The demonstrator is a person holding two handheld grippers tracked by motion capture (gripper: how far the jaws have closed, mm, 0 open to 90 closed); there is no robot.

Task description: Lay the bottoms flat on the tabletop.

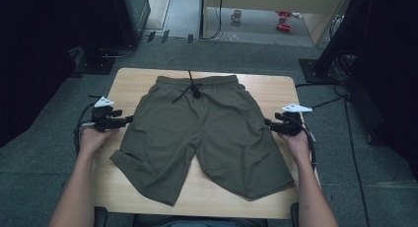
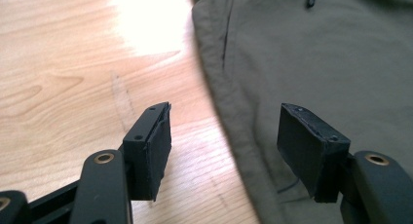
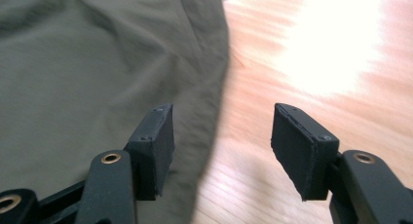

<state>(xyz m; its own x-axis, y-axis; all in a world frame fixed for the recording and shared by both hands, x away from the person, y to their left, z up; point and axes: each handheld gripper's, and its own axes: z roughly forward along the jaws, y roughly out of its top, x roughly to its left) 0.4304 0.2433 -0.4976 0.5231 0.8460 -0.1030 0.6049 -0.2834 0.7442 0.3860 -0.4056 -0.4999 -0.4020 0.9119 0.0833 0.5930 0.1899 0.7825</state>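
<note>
Shorts of olive-green cloth lie spread flat on the wooden worktop, waistband toward the far edge with its dark drawstring curled on the front, and both legs pointing toward the person. The cloth looks thin, light and limp (it rumples a little at the hems), so I judge it will sag and fold wherever it is lifted and will not hold a shape; a pinch on a doubled edge, such as the side seam or the waistband, should grip better than a pinch on the flat middle.

The left gripper sits at the shorts' left side seam, about midway down, its jaws spread wide. In the left gripper view one jaw hangs over bare wood and the other over the cloth, so the seam edge runs between them, not yet pinched.

The right gripper mirrors it at the right side seam, likewise spread and holding nothing. In the right gripper view the hem edge passes between the jaws, one over fabric, one over wood. Whether the pads touch the cloth cannot be told.
</note>
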